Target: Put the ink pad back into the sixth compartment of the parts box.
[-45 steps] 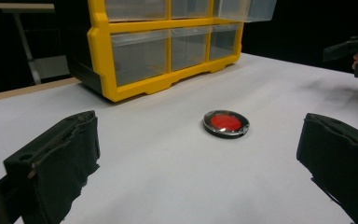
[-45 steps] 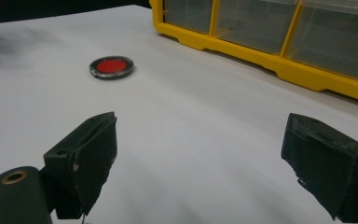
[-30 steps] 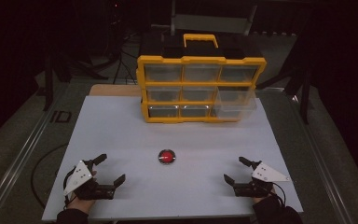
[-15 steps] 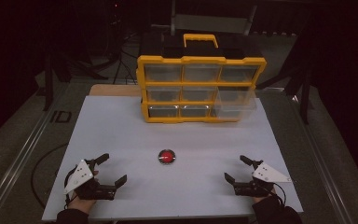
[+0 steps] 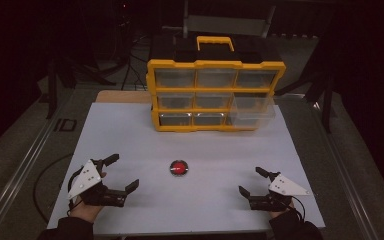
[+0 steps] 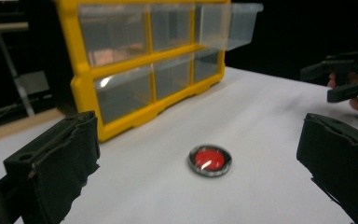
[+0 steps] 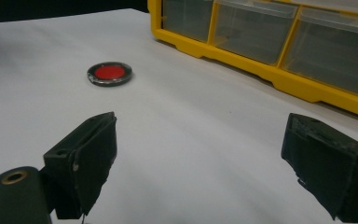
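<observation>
Since a second ago little has changed: the left gripper (image 5: 122,172) and right gripper (image 5: 252,181) rest low in frame, jaws apart, flanking the untouched small round red metal-rimmed disc (image 5: 178,168) at centre.

yellow drawer cabinet (image 5: 215,95), red disc (image 5: 178,168)

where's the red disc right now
In the high view the red disc lies flat on the white table, near the middle, between the left gripper and right gripper, in front of the yellow drawer cabinet.
</observation>
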A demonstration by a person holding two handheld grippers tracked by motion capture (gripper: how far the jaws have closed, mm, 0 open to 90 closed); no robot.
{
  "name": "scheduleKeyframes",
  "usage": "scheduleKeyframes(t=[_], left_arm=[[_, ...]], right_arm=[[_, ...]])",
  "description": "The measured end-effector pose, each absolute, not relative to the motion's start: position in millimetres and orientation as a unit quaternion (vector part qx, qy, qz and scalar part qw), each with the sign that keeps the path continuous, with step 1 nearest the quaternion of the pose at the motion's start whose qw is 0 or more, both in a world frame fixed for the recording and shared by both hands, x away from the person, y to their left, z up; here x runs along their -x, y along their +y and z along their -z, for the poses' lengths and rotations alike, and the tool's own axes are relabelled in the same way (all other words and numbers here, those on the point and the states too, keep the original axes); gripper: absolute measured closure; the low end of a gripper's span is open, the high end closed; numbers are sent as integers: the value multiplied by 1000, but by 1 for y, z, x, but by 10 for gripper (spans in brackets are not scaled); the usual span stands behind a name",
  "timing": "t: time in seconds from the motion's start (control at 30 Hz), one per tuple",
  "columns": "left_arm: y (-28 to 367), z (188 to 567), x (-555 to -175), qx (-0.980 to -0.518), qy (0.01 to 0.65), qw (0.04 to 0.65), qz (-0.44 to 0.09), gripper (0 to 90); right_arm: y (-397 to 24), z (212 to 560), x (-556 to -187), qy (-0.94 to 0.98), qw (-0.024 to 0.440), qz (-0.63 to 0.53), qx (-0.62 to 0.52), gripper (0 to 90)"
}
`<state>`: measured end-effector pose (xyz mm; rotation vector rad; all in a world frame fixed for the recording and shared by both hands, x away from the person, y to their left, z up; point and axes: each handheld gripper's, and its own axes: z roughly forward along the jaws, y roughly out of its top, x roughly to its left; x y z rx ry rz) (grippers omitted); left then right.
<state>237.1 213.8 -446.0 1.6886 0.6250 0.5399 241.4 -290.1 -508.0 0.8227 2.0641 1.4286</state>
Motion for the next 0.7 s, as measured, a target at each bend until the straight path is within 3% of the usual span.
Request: scheduleKeyframes(t=[0.7], left_arm=[[189, 399, -271, -737, 228, 602, -204, 1]], right_arm=[[-288, 506, -240, 755, 241, -532, -300, 103]])
